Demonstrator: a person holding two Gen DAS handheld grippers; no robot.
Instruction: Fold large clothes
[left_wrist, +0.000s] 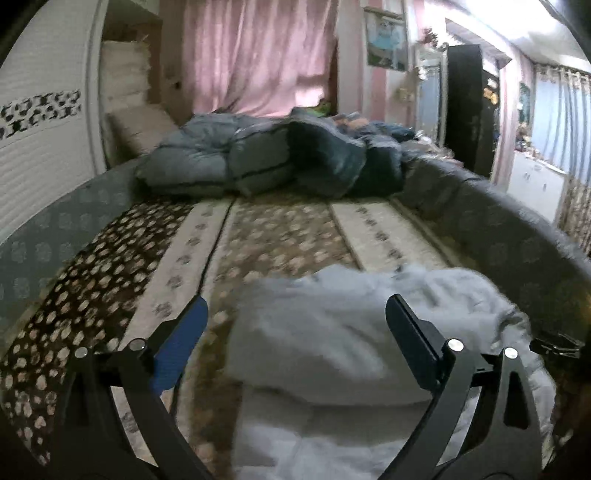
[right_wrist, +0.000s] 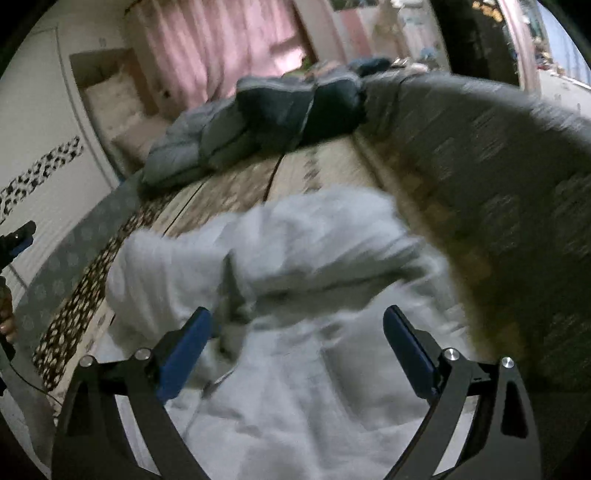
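A large white garment (left_wrist: 332, 332) lies rumpled on the patterned bedspread (left_wrist: 277, 229), with a folded layer on top. My left gripper (left_wrist: 297, 299) hovers over its left part, open wide, with nothing pinched between the blue pads. In the right wrist view the same white garment (right_wrist: 295, 240) fills the middle, blurred by motion. My right gripper (right_wrist: 298, 309) is open above it, and the cloth lies under the jaws without being pressed. Part of the left gripper (right_wrist: 18, 236) shows at the left edge of that view.
A bunched blue-grey quilt (left_wrist: 251, 158) sits at the far end of the bed (right_wrist: 266, 114). A padded grey bed rim (left_wrist: 498, 229) curves along the right side. White wall panels stand on the left, pink curtains (left_wrist: 258, 55) behind.
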